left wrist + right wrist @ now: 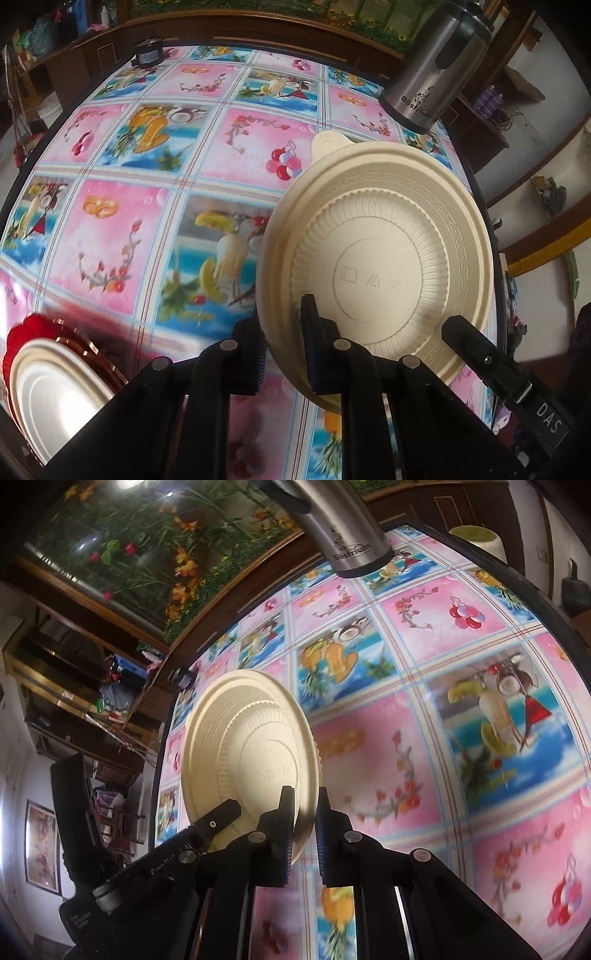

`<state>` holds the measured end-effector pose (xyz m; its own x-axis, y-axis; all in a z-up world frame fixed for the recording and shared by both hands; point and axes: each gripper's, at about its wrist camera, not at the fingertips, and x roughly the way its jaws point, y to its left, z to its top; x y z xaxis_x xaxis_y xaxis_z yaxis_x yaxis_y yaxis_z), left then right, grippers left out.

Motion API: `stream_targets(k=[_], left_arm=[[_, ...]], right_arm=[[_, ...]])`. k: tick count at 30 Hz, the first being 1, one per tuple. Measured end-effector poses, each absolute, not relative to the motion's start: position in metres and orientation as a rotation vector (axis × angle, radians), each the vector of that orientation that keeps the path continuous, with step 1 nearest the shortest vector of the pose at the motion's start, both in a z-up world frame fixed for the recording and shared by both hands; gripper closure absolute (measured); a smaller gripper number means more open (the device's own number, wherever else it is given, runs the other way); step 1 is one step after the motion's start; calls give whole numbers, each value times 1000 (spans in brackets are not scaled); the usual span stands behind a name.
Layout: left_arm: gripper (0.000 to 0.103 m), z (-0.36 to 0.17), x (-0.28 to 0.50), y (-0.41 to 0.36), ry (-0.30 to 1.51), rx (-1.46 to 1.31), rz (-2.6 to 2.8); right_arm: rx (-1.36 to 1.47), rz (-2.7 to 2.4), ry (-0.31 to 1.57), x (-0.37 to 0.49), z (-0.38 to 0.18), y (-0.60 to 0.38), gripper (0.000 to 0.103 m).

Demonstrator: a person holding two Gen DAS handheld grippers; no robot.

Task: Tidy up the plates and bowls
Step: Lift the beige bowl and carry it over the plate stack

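Pink-and-blue fruit-print tablecloth [155, 221] spreads below you. Your left gripper [282, 328] and right gripper [304, 814] are both clamped on the rim of one cream ribbed plastic bowl [373, 258], held tilted off the table, underside facing you.

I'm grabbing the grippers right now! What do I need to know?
Left gripper: fingers shut on the cream plate, at its rim.
Right gripper: fingers shut on the same plate's rim, a little further along.
The plate hangs tilted above the tablecloth, underside towards both cameras.
A white plate lies on a red plate at the left.
Done: cream plate lifted.
Left: set it down, probably on that stack.
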<state>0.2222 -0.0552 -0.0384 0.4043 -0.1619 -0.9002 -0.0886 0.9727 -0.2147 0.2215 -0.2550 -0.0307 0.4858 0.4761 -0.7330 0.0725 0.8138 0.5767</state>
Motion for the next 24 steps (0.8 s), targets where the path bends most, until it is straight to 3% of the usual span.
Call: stream_targets(k=[24], left_arm=[[88, -17, 118, 1, 1010, -239, -7]], right_arm=[[508, 395, 997, 128, -10, -195, 92]])
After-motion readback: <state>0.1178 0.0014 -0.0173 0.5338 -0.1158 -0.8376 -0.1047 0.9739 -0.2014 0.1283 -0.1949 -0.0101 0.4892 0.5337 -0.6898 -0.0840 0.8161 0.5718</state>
